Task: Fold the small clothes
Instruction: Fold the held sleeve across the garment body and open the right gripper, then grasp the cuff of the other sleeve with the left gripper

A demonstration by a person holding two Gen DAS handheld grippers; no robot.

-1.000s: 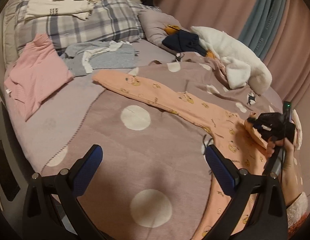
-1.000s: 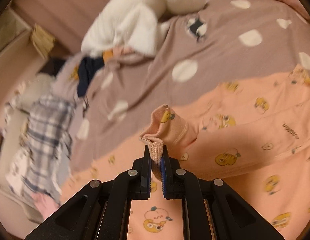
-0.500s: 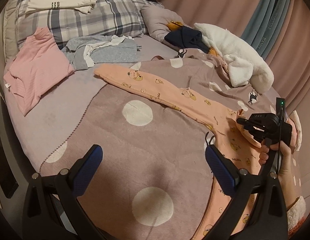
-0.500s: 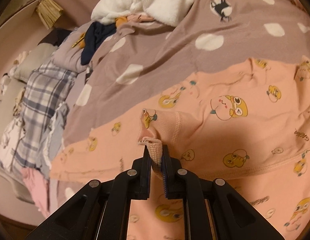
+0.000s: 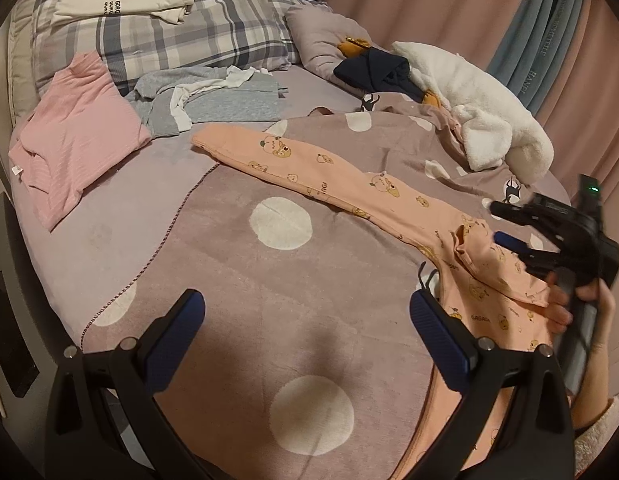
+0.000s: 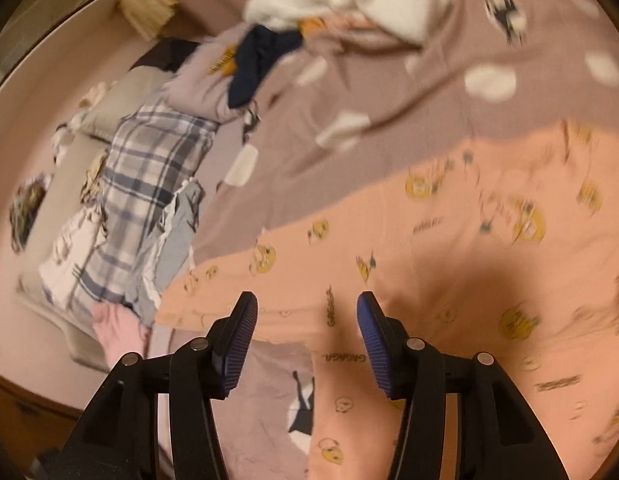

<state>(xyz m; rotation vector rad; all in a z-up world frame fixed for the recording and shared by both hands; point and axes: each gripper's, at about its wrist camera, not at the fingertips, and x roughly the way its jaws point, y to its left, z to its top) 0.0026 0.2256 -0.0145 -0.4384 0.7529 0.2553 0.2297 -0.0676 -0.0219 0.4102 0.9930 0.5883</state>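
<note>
Peach pajama [image 5: 349,184] spread across dotted blanket [image 5: 237,280]; left gripper [image 5: 305,320] jaws wide apart above blanket; right gripper [image 5: 509,228] jaws parted over folded cuff.

- Motion blur smears the peach garment's [image 6: 449,248] print at 3 o'clock in the right wrist view.
- Its lower leg [image 5: 441,432] runs behind the left gripper's right finger [image 5: 441,336], 5 o'clock.

Bed [image 5: 109,216], dotted blanket [image 5: 269,280], peach garment [image 5: 349,184]
</note>
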